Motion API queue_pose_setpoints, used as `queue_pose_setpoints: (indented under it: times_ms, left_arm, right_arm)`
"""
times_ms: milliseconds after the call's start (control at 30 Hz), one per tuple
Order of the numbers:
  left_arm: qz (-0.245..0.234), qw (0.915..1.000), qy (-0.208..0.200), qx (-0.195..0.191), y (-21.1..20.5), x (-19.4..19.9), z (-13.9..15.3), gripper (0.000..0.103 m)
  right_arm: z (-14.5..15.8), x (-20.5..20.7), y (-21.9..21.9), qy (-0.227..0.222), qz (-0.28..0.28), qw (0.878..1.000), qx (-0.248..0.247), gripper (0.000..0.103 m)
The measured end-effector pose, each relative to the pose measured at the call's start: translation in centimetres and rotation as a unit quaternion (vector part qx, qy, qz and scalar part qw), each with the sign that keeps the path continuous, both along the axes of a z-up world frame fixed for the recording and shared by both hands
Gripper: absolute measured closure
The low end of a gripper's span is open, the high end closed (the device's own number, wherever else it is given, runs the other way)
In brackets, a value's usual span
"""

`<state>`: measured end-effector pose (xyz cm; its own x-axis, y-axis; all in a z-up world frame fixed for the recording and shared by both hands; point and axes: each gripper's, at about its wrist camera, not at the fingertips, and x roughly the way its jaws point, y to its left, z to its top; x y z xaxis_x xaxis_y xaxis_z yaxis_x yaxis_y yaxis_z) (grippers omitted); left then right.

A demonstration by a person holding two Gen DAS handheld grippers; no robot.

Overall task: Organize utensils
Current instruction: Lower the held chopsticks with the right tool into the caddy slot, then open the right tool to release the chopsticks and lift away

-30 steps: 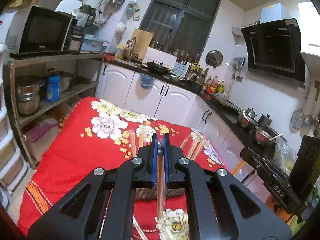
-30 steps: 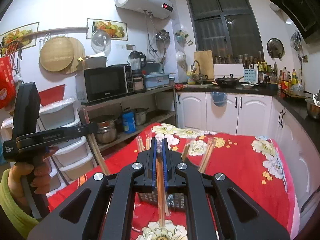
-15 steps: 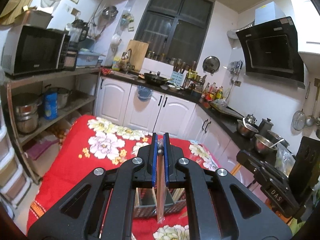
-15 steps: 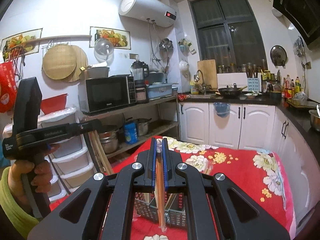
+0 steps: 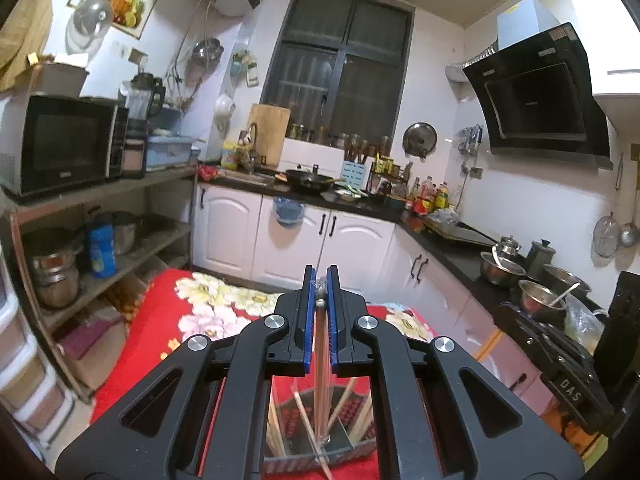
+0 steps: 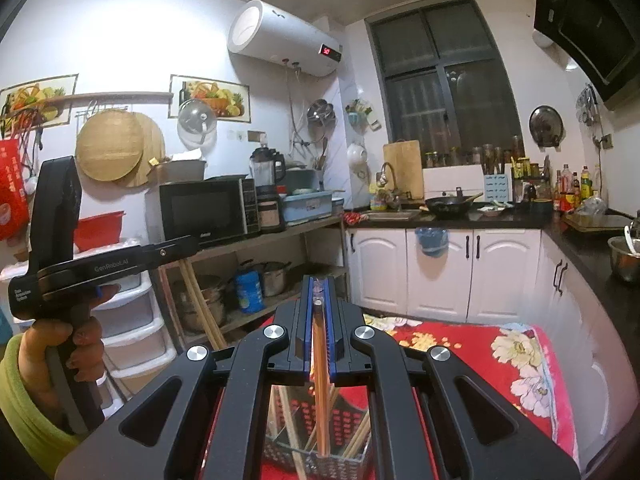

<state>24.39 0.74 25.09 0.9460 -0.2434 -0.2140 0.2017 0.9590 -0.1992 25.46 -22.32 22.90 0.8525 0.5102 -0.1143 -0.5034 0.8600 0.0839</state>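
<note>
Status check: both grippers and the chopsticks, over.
Left gripper shut on clear-wrapped chopstick pair. Right gripper shut on orange wrapped chopsticks. Both hang above grey mesh utensil basket. Nothing blocking.

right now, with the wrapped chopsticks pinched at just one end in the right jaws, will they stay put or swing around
Probably stiff: the wrapped chopsticks hang as a straight line below the right gripper, with no sag. They may pivot, since only the top end is pinched and the rest hangs free over the mesh basket. The clear sleeve looks glossy, so slipping seems possible.
</note>
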Motion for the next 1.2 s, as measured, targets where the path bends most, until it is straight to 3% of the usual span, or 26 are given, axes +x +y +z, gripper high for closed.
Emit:
queue_pose_setpoints:
  times_ms: [300, 1200]
  left_arm:
    - [0.025, 0.9995, -0.008, 0.018, 0.2, 1.6, -0.4, 0.102]
    - [0.020, 0.9982, 0.050, 0.024, -0.2, 4.8, -6.7, 0.102]
  right_arm:
    - [0.7, 1.6, -0.5, -0.018, -0.023, 1.000, 0.004, 0.098]
    - [-3.7, 5.7, 0.9, 0.026, -0.019, 0.999, 0.018, 0.098]
